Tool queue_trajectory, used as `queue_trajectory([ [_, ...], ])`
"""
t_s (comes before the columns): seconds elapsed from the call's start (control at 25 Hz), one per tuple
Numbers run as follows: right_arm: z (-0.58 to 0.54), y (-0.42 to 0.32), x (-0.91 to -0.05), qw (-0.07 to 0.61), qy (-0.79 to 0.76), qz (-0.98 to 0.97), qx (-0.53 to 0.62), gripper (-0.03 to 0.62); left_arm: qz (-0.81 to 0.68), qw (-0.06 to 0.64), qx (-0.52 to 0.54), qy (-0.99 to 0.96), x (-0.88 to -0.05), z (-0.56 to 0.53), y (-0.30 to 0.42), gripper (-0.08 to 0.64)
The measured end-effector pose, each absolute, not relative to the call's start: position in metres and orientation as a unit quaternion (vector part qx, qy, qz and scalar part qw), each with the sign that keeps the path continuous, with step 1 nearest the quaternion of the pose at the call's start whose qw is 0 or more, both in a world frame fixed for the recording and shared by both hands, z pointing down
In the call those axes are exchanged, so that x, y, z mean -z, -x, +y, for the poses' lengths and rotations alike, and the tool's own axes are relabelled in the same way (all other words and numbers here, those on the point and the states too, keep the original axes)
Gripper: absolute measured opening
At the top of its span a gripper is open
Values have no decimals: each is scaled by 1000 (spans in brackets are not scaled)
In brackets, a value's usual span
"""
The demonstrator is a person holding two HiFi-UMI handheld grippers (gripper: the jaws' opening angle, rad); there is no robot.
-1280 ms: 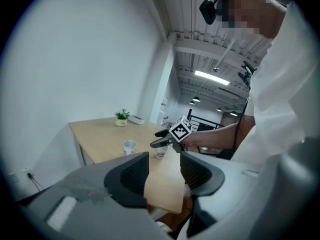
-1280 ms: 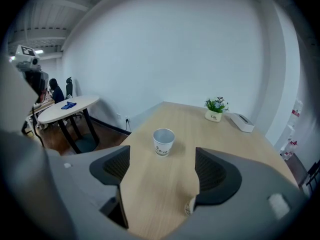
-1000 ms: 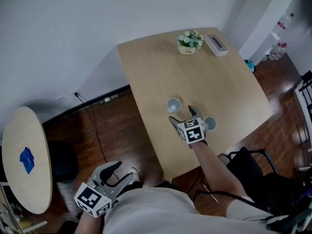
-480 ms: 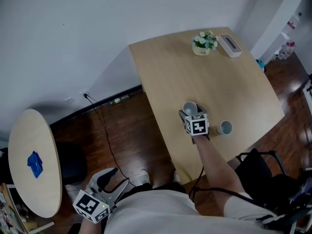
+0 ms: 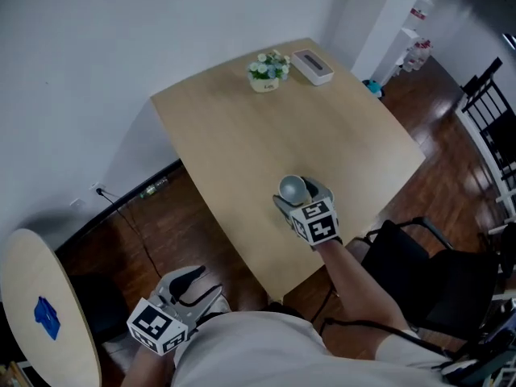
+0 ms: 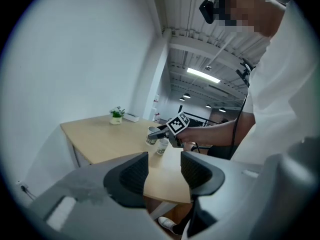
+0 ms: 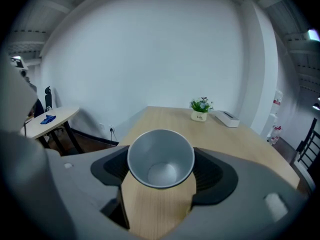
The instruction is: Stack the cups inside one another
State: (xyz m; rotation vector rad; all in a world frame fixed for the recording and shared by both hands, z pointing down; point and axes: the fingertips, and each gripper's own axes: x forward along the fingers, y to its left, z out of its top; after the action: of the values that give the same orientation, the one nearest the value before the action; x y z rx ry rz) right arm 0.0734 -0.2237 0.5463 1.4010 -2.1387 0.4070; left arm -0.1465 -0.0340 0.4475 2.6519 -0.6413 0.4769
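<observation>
Right gripper view shows right hand-held gripper (image 7: 160,179) clamping a grey cup (image 7: 161,156); left hand-held gripper (image 6: 165,176) gapes empty

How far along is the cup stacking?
Nothing is nested yet. In hand: the right gripper has its jaws shut on one grey cup, lifted off the table. Left to do: lower it into the second cup, which stands on the table close by. The left gripper hangs open and empty.

A grey cup (image 7: 161,158) is squeezed between the jaws of the right gripper (image 7: 161,171), and it is empty inside. A second cup (image 6: 162,146) stands upright on the counter (image 6: 100,136), just under that gripper
</observation>
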Motion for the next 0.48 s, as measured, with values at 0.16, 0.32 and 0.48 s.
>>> queue_trajectory([
  [0.16, -201, -133, -529, 271, -548, -776, -153, 382, -189, 177, -158, -953, -446, -35, 105, 215],
  [0.32, -186, -179, -522, 265, -569, -762, -163, 382, -168, 171, -154, -959, -441, -29, 74, 215],
  [0.48, -181, -201, -534, 263, -566, -762, -173, 382, -174, 175, -155, -957, -443, -23, 58, 215],
])
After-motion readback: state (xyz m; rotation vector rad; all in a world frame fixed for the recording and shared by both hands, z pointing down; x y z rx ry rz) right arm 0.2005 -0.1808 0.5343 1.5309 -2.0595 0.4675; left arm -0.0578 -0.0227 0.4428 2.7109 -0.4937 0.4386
